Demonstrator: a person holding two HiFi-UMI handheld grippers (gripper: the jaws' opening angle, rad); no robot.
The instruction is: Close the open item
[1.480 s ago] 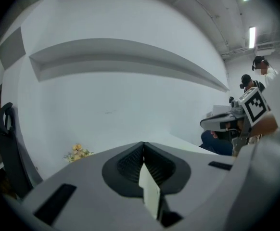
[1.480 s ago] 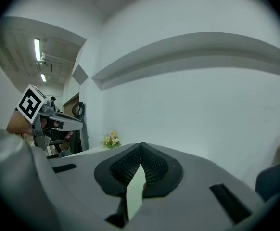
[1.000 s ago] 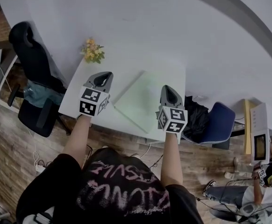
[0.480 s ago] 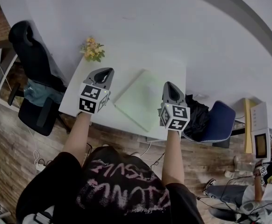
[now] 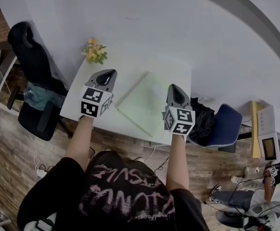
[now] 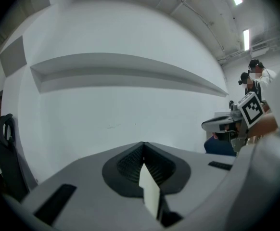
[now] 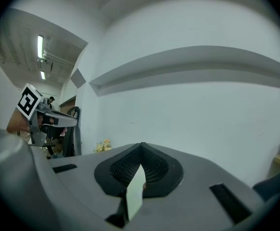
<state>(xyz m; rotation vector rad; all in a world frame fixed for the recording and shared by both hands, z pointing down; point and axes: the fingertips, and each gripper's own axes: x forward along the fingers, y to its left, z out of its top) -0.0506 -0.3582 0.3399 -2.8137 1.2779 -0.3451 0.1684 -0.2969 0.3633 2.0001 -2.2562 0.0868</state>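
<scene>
A pale green flat item (image 5: pixel 147 102), thin and square like a folder or slim case, lies flat on the white table (image 5: pixel 176 73); I see no raised lid or flap on it. My left gripper (image 5: pixel 106 75) hovers over the table's left part, just left of the item, its jaws shut and empty (image 6: pixel 142 146). My right gripper (image 5: pixel 176 90) hangs by the item's right edge, jaws also shut with nothing between them (image 7: pixel 141 148). Both point almost level at the white wall, so neither gripper view shows the item.
A small bunch of yellow flowers (image 5: pixel 95 52) stands at the table's far left corner. A black office chair (image 5: pixel 31 57) is to the left, a blue chair (image 5: pixel 225 125) and black bag (image 5: pixel 201 117) to the right. A person (image 5: pixel 274 196) sits at the lower right.
Both grippers keep nearly the same place over the table. The person at the lower right has shifted.
</scene>
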